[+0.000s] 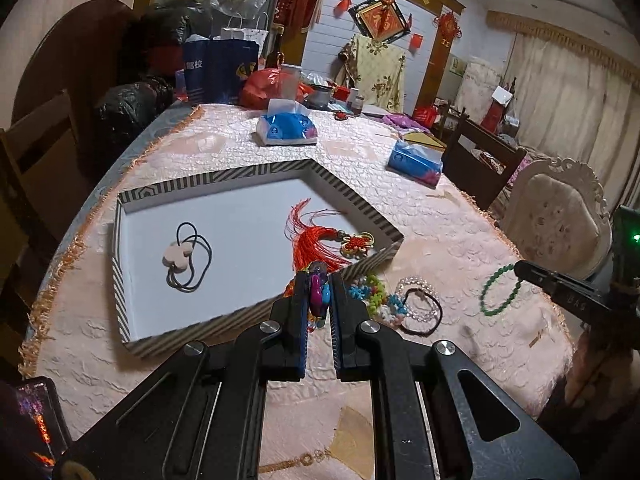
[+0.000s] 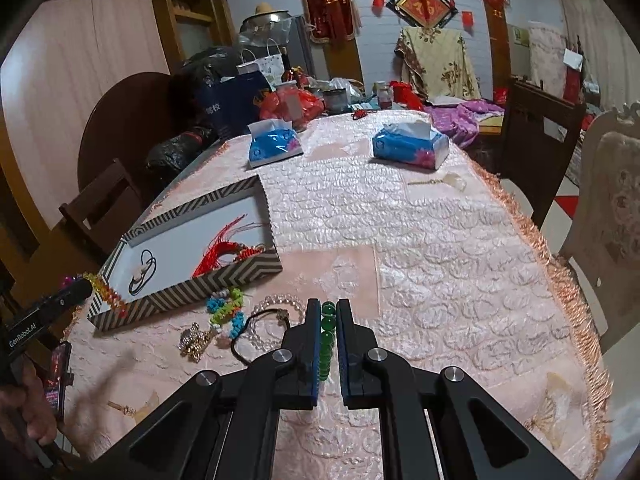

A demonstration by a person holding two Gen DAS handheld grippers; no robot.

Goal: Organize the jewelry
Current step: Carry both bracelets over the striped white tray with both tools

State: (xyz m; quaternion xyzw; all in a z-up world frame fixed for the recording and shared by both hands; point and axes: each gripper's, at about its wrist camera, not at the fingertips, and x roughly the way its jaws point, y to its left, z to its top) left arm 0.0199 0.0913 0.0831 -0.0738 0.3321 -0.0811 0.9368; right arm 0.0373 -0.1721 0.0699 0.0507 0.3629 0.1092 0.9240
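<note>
A striped box [image 1: 256, 172] with a white floor holds a black cord necklace with a pale pendant [image 1: 188, 258] and a red tassel knot [image 1: 320, 240]. My left gripper [image 1: 318, 280] is shut on a multicoloured bead bracelet [image 1: 318, 294] at the box's near right corner, just above its wall. My right gripper [image 2: 329, 308] is shut on a green bead bracelet [image 2: 328, 340], held above the cloth; it shows in the left wrist view [image 1: 500, 290] too. On the cloth lie a colourful bead bracelet [image 2: 228, 312], a clear bead bracelet [image 2: 280, 304], a black cord bracelet [image 2: 256, 332] and a gold brooch [image 2: 196, 342].
Two blue tissue packs [image 2: 272, 148] [image 2: 408, 146] sit farther back on the pink tablecloth. Bags and clutter crowd the far end [image 2: 248, 96]. A small gold keychain [image 2: 440, 180] lies at the right. Chairs [image 2: 608, 208] stand round the table. A phone [image 1: 36, 420] lies at the near left.
</note>
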